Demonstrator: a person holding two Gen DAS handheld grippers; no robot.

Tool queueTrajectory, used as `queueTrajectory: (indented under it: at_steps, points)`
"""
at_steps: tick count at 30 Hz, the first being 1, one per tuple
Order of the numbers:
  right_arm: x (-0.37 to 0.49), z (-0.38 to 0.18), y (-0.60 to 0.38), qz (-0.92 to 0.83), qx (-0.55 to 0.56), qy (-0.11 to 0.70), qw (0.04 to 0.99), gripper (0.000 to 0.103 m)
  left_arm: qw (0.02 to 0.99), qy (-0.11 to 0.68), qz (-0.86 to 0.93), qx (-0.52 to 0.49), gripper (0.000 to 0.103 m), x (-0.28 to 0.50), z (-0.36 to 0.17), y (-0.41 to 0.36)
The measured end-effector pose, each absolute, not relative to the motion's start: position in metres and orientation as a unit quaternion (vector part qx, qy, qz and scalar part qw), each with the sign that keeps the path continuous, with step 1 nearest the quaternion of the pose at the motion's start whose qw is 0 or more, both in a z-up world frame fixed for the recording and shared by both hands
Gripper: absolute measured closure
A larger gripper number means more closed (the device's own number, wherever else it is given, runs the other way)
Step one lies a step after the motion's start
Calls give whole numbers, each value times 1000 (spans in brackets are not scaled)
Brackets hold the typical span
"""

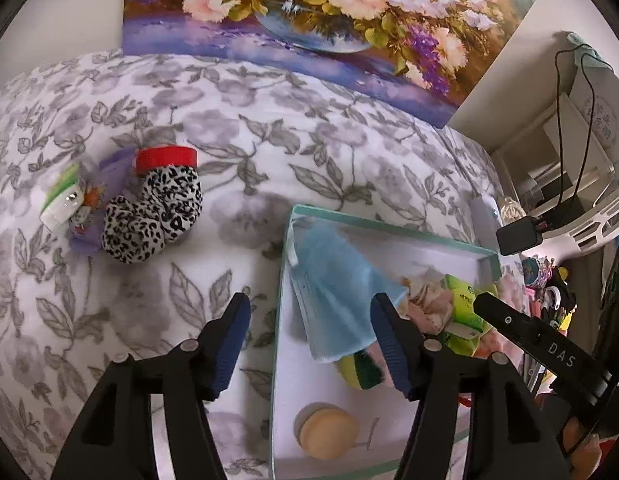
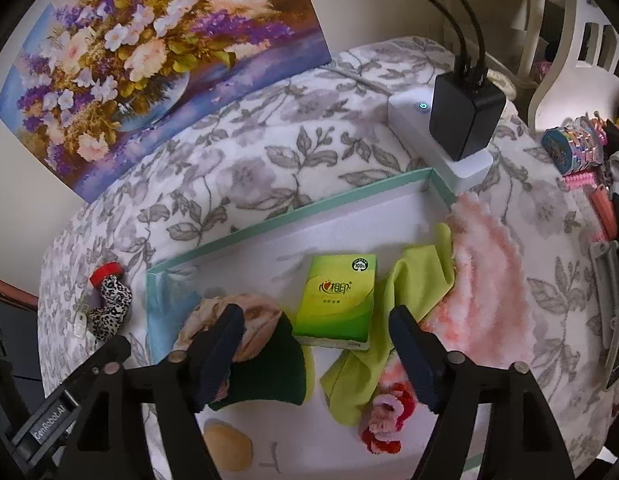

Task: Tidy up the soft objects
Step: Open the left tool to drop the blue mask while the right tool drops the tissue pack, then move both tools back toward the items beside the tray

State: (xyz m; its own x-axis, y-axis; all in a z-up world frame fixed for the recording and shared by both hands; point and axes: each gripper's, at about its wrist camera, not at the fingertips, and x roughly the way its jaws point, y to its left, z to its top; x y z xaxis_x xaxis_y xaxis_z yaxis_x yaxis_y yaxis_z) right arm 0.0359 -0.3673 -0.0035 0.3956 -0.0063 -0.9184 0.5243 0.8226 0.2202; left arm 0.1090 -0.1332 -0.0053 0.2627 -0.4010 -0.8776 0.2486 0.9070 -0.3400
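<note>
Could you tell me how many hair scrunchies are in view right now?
3: a leopard-print scrunchie outside the tray on the blanket, a beige one inside it, and a red-pink one near its front; cloths may hide more.

Blue cloth (image 1: 333, 292), green tissue pack (image 2: 336, 300), pink fluffy cloth (image 2: 485, 276) inside mint-rimmed box (image 2: 293, 216).
</note>
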Motion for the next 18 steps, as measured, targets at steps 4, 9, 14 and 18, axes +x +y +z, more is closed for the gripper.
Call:
queueTrajectory:
  at_steps: [4,9,14,18]
  points:
    - [36,1,-365,-167,237,523,801,18,800,566,-192,-57,23,109,-3,-132]
    - [36,3,-363,-162,235,521,805,6,814,559,-155,-42,10,112,-5,-125]
    - [38,1,-359,-162,221,527,805,0,816,560,-134,-49,8,116,-7,-114]
    - [39,1,-355,-163,205,525,810,0,824,555,-110,-35,8,117,-7,-110]
